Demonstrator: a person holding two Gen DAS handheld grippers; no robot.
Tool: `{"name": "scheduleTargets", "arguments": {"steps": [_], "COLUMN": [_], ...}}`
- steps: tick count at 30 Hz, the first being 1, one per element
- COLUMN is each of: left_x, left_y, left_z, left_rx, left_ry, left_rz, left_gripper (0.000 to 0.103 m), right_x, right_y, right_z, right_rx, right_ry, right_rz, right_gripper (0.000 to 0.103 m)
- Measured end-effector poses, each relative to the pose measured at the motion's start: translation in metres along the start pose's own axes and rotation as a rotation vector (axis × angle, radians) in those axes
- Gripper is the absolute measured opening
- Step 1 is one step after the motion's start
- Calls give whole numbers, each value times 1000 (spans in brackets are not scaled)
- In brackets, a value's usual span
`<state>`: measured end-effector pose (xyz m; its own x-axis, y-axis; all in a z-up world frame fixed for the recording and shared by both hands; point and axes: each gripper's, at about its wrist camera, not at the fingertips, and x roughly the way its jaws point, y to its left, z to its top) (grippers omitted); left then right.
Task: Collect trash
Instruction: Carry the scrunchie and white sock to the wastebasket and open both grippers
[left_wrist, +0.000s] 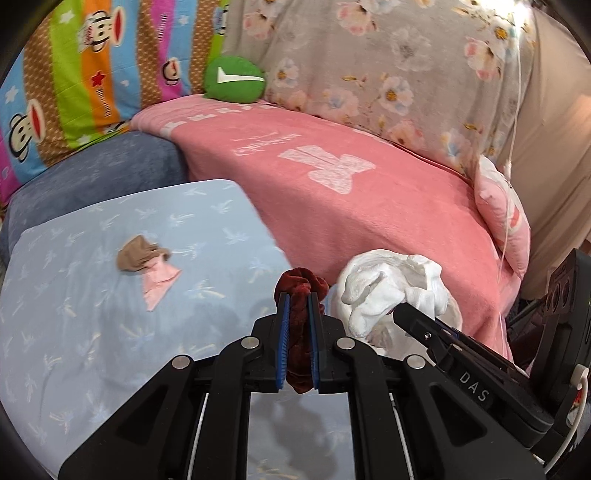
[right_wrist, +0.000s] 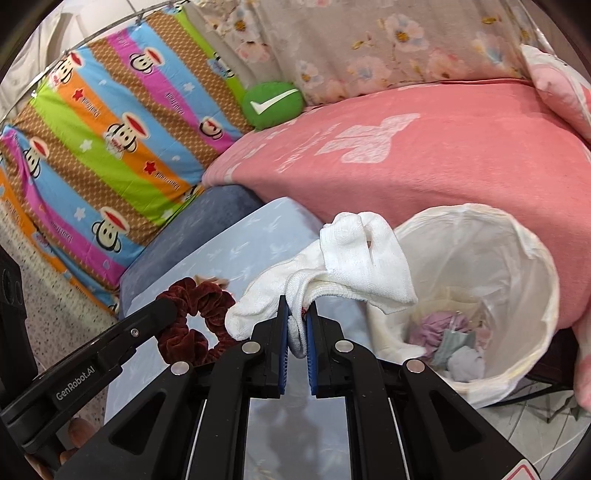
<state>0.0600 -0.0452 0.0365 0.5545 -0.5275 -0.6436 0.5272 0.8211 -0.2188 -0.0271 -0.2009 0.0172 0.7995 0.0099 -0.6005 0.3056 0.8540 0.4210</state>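
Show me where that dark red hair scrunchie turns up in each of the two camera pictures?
Left wrist view: the scrunchie sits bottom centre, pinched between the blue pads of the left hand-held gripper.
Right wrist view: the scrunchie hangs lower left, at the tip of that same gripper reaching in from the left edge.
Shared landmark: the green cushion with a white tick, at the back against the bedding.

A dark red velvet scrunchie (left_wrist: 301, 295) and a white sock (right_wrist: 354, 254). The pale blue sheet (left_wrist: 92, 314) carries faint palm prints; beside it a pink blanket (left_wrist: 369, 206) with white lettering. Behind the blanket, a green cushion (left_wrist: 236, 78) with a white tick and a rainbow-striped monkey-print quilt (right_wrist: 122, 147).
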Motion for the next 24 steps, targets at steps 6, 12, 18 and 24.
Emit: {"name": "scheduleTargets", "arguments": {"steps": [6, 12, 18, 24], "left_x": [13, 24, 36, 43], "left_y": [-37, -64, -89, -101], "left_z": [8, 16, 23, 26], "left_rx": [67, 109, 144, 153], "left_ry": [6, 9, 12, 18], "left_rz": [-49, -98, -118, -116], "left_gripper": [10, 10, 12, 20], "right_x": [-16, -27, -34, -37], "right_y": [-37, -64, -79, -86], "right_z": [9, 19, 25, 31], "right_rx": [39, 68, 80, 80], "right_ry": [-32, -61, -80, -92], "right_rz": [-40, -68, -87, -99], "right_gripper": [8, 8, 9, 9]}}
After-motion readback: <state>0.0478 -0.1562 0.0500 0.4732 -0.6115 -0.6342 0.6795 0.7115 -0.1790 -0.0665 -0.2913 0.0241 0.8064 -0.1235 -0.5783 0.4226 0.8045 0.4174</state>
